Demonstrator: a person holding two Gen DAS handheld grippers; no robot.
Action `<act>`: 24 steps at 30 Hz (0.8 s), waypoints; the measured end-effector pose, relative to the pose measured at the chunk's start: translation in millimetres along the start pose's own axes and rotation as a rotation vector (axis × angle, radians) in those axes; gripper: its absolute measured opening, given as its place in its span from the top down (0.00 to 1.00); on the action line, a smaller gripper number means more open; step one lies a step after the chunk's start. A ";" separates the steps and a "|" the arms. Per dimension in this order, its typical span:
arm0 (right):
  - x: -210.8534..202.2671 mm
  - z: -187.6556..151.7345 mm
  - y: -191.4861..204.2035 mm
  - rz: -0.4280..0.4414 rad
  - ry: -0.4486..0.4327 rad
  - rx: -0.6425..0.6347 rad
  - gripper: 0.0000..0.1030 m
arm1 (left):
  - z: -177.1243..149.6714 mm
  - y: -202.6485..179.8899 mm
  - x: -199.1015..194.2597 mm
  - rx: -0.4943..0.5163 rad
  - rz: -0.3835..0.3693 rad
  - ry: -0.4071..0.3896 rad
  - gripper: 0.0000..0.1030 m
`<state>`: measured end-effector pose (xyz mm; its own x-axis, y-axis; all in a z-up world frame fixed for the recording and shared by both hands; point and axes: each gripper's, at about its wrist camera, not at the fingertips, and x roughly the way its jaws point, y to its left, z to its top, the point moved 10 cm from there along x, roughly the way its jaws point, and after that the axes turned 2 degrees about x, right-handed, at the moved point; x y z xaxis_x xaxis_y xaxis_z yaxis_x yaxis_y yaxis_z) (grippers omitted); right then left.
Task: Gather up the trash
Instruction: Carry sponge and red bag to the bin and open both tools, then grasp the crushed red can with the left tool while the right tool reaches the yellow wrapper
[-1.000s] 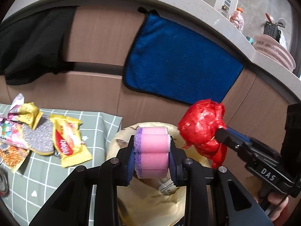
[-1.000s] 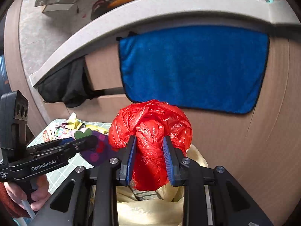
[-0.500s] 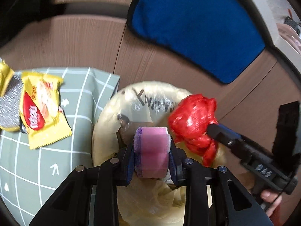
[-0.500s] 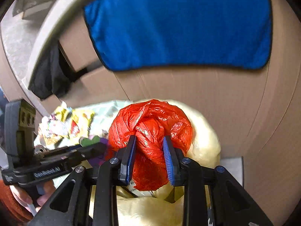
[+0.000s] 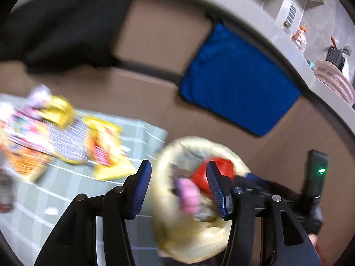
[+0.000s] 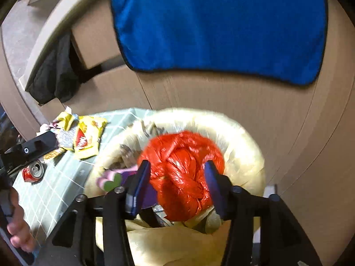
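The left gripper (image 5: 178, 188), black with ribbed blue pads, stands with its jaws spread and nothing pressed between them; they have just been opening. The pink and purple foam block (image 5: 188, 196) hangs loose between the pads, blurred, over the mouth of the pale yellow plastic-lined trash bin (image 5: 168, 239).

The right gripper (image 6: 177, 187) also has its jaws parted, and they too have just been opening. The crumpled red plastic bag (image 6: 180, 173) sits between the pads over the same bin (image 6: 244, 146); whether the pads touch it cannot be told through the blur. The foam block (image 6: 111, 178) shows just left of the bag, inside the bin's rim.

Beside the bin lies a green checked cloth (image 6: 55, 195) carrying yellow snack wrappers (image 6: 86, 137) and a crushed red drink can (image 6: 33, 170). A blue towel (image 6: 219, 26) hangs on the brown cabinet front behind. A person's hand (image 6: 18, 228) shows at the lower left edge of the right wrist view.
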<state>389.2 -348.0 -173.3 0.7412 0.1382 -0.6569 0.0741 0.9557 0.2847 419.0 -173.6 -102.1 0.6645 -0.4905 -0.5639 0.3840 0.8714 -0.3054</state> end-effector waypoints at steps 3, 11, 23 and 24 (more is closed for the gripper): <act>-22.9 9.5 12.0 0.027 -0.034 0.004 0.50 | 10.2 13.2 -42.5 0.028 0.081 -0.099 0.49; -88.7 34.9 105.2 0.086 -0.188 -0.141 0.50 | 22.8 72.7 -153.2 -0.048 0.181 -0.203 0.49; -113.4 53.0 241.0 0.258 -0.234 -0.247 0.50 | 13.7 194.3 -276.4 -0.146 0.421 -0.286 0.49; -113.5 53.1 249.2 0.254 -0.238 -0.261 0.50 | 11.1 204.0 -284.6 -0.135 0.465 -0.294 0.49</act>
<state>358.9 -139.3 9.3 0.8493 0.3431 -0.4012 -0.2791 0.9369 0.2104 315.3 143.6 4.5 0.9020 -0.0211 -0.4312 -0.0642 0.9812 -0.1822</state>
